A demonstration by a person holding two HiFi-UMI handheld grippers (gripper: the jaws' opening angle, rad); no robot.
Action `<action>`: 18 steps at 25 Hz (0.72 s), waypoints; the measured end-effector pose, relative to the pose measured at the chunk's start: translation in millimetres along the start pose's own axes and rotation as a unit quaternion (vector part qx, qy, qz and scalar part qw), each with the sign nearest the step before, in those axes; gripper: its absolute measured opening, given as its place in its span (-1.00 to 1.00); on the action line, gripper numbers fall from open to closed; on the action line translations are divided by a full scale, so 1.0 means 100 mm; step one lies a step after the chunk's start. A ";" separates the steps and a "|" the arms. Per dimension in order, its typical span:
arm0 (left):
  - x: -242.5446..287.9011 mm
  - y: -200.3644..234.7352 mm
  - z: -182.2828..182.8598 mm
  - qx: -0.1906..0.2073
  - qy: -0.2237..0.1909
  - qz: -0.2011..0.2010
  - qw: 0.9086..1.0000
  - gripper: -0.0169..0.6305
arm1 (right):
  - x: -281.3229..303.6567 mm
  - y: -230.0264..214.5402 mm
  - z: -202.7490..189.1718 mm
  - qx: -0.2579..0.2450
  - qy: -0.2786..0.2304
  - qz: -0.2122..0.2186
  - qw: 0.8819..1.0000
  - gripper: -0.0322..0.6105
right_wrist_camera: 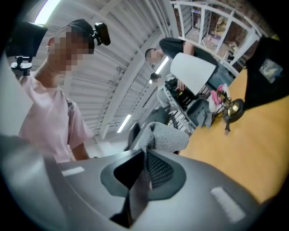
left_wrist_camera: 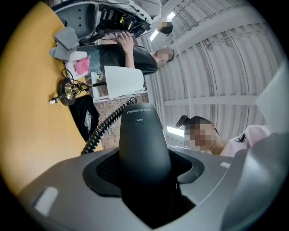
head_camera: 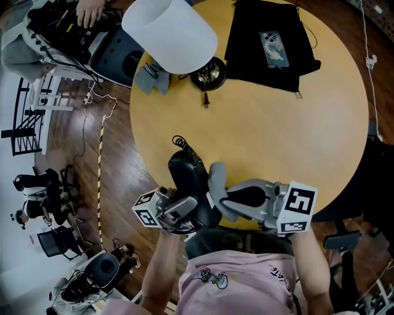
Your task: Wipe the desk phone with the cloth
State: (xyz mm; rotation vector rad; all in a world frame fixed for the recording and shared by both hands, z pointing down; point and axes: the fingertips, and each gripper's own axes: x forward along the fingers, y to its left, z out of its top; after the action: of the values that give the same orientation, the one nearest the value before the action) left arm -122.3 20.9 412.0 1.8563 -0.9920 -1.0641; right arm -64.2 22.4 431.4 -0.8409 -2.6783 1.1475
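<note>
The black phone handset (head_camera: 184,174) is lifted off the round yellow table (head_camera: 258,129) at its near edge, and its coiled cord (head_camera: 179,142) trails from the far end. My left gripper (head_camera: 192,209) is shut on the handset's near end. In the left gripper view the handset (left_wrist_camera: 141,140) stands up between the jaws of the left gripper (left_wrist_camera: 146,182), with the cord (left_wrist_camera: 101,128) to its left. My right gripper (head_camera: 225,200) is shut on a grey cloth (head_camera: 217,180), right beside the handset. The cloth (right_wrist_camera: 165,137) bunches above the right gripper (right_wrist_camera: 142,176). The phone's base is not visible.
A white lampshade (head_camera: 169,34) and a brass lamp base (head_camera: 208,74) stand at the table's far left. A black fabric (head_camera: 268,67) with a smartphone (head_camera: 274,49) on it lies at the back. Grey rags (head_camera: 151,77) lie by the lamp. Another person's hand (head_camera: 91,11) works on equipment beyond.
</note>
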 end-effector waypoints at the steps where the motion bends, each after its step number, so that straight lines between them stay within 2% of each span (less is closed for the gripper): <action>1: 0.02 -0.03 -0.04 -0.001 0.007 -0.008 1.000 -0.01 | 0.02 -0.17 0.19 0.007 -0.029 -0.023 0.999 -0.81; 3: 0.08 -0.10 -0.12 0.000 0.022 -0.020 1.000 -0.01 | 0.08 -0.46 0.53 0.024 -0.075 -0.057 0.995 -0.81; 4: 0.11 -0.13 -0.14 0.003 0.028 -0.023 0.999 -0.01 | 0.13 -0.52 0.60 0.028 -0.082 -0.059 0.994 -0.81; 6: 0.15 -0.16 -0.16 0.008 0.038 -0.025 0.999 -0.01 | 0.21 -0.48 0.56 0.038 -0.077 -0.037 0.996 -0.81; 9: 0.16 -0.18 -0.15 0.009 0.047 -0.023 0.999 -0.01 | 0.08 -0.31 0.29 0.079 -0.079 0.003 0.994 -0.82; 11: 0.15 -0.19 -0.11 0.008 0.044 -0.028 0.999 -0.01 | -0.02 -0.16 -0.03 0.058 -0.019 0.026 0.998 -0.82; 13: 0.16 -0.20 -0.06 0.006 0.039 -0.035 0.999 -0.01 | -0.05 0.02 -0.32 0.025 0.052 0.058 0.997 -0.82; 14: 0.17 -0.20 -0.05 0.006 0.038 -0.037 0.999 -0.01 | -0.05 0.06 -0.34 0.017 0.059 0.068 0.996 -0.82; 16: 0.18 -0.19 -0.06 0.003 0.043 -0.039 0.998 -0.01 | -0.05 -0.02 -0.07 0.021 0.008 0.057 0.998 -0.82; 18: 0.19 -0.16 -0.11 0.001 0.051 -0.034 0.998 -0.01 | -0.11 -0.22 0.41 0.039 -0.087 0.025 0.995 -0.82</action>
State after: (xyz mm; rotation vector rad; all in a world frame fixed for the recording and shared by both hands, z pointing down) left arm -101.6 13.6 396.2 1.9377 -0.8779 -0.9971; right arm -77.3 -22.0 418.5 -0.8364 -2.7418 1.3870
